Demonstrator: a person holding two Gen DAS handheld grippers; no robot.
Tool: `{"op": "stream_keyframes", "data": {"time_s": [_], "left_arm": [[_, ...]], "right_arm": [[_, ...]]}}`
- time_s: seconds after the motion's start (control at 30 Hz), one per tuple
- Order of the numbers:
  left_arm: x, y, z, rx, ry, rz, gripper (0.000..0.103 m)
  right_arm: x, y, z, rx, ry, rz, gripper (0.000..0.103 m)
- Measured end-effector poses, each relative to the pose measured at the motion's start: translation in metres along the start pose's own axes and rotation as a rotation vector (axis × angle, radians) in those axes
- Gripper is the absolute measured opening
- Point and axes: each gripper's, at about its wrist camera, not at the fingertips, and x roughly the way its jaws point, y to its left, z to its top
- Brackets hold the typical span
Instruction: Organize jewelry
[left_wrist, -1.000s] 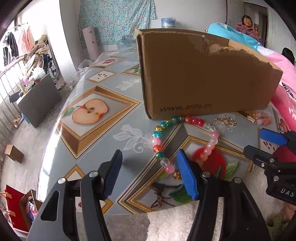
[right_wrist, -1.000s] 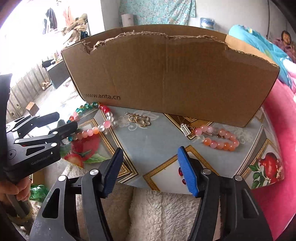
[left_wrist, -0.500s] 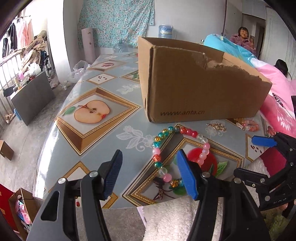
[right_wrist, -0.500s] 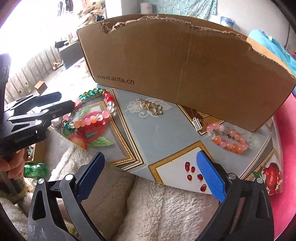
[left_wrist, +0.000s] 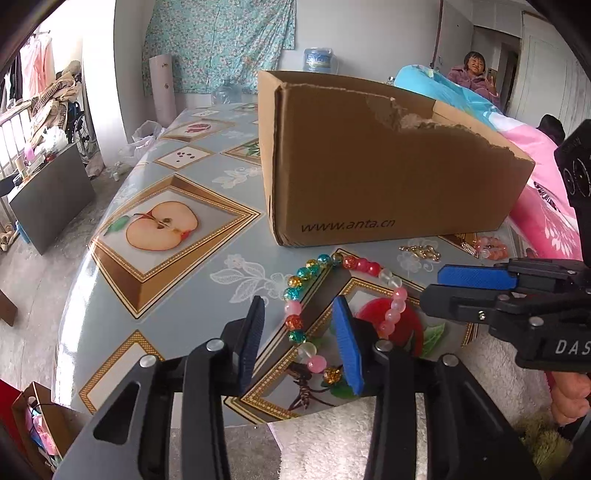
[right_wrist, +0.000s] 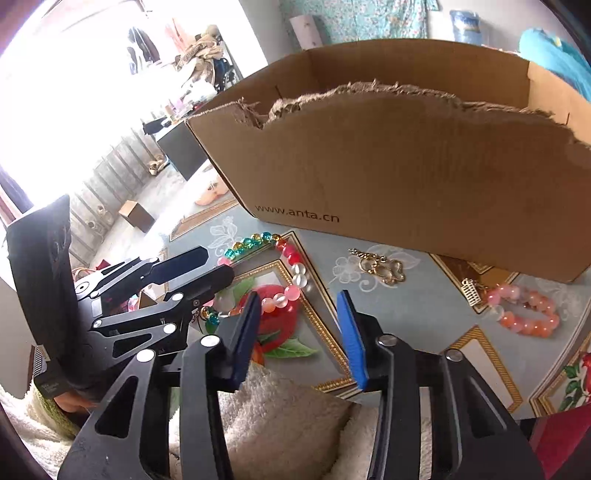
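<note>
Box: matt brown cardboard, torn rough rim. Bead bracelet: glossy, translucent. Surface: smooth, shiny printed covering.

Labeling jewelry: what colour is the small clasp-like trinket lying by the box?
Gold metal trinket; clearest in right wrist view.

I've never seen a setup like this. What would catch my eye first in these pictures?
Probably the big torn cardboard box standing on a fruit-patterned tablecloth. In front of it lies a colourful bead bracelet, with the left gripper just above its near side, jaws closing but empty.
</note>
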Motion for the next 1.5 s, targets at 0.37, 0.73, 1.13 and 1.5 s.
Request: {"op": "stream_keyframes", "data": {"time_s": [0.37, 0.73, 1.13, 1.5], "left_arm": [[0.011, -0.002, 0.007, 0.013, 0.031, 0.025, 0.023], [0.014, -0.002, 0.012, 0.010, 0.051, 0.049, 0.009], [0.014, -0.009, 0.013, 0.031, 0.097, 0.061, 0.010], [0.017, -0.012, 0.019, 0.027, 0.130, 0.084, 0.010]], "right_arm": [[0.015, 0.011, 0.009, -0.027, 0.020, -0.001, 0.019], [0.014, 0.012, 0.009, -0.052, 0.031, -0.050, 0.009], [0.013, 0.012, 0.009, -0.069, 0.028, -0.085, 0.016], [0.022, 0.014, 0.010, -0.068, 0.039, -0.066, 0.020]]}}
